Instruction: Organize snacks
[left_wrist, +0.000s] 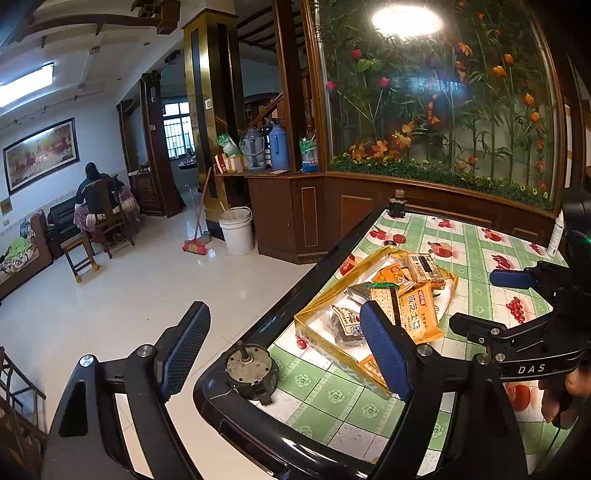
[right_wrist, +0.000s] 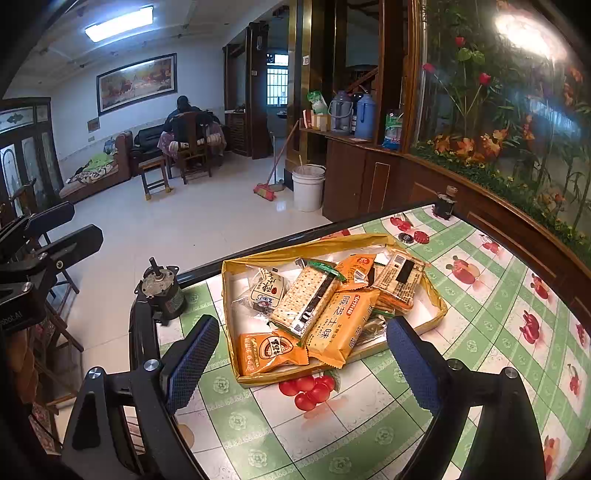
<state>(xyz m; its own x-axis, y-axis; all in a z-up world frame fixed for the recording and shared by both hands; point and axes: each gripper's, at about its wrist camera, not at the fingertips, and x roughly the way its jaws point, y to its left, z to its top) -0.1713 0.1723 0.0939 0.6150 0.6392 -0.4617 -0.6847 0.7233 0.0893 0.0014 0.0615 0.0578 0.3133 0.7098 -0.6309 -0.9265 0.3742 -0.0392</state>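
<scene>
the left gripper (left_wrist: 288, 350) hangs at the table's near corner with its blue pads spread wide and nothing between them; one pad sits over the white floor at seven o'clock, the other in front of the tray's near end. from its own camera the right gripper (right_wrist: 306, 362) is just as wide, jaws apart, nothing gripped, pointing at the tray from six o'clock.

the snacks sit piled in a shallow yellow tray (right_wrist: 432, 314) on the table (right_wrist: 369, 424), whose cloth is green-and-white check with cherries and tomatoes. in the right wrist view the tray fills the centre. at seven o'clock in the tray lies a small orange packet (right_wrist: 269, 350). beside it, dead centre, a long orange packet (right_wrist: 341, 328) overlaps a clear-wrapped cracker packet (right_wrist: 304, 299). at ten o'clock is a white wrapped pastry (right_wrist: 266, 288). at two o'clock a packet lies label side up (right_wrist: 402, 277), with another orange packet (right_wrist: 356, 271) just left of it.

on the table's near left corner stands a small round motor (right_wrist: 160, 295), shaft upward, well apart from the tray. at the far edge, one o'clock, a small dark bottle (right_wrist: 445, 203) stands upright.

beyond the table, at twelve o'clock, a white bucket (right_wrist: 308, 186) stands on the tiled floor with a broom (right_wrist: 267, 188) beside it. far back at ten o'clock a person (right_wrist: 183, 110) sits facing away.
</scene>
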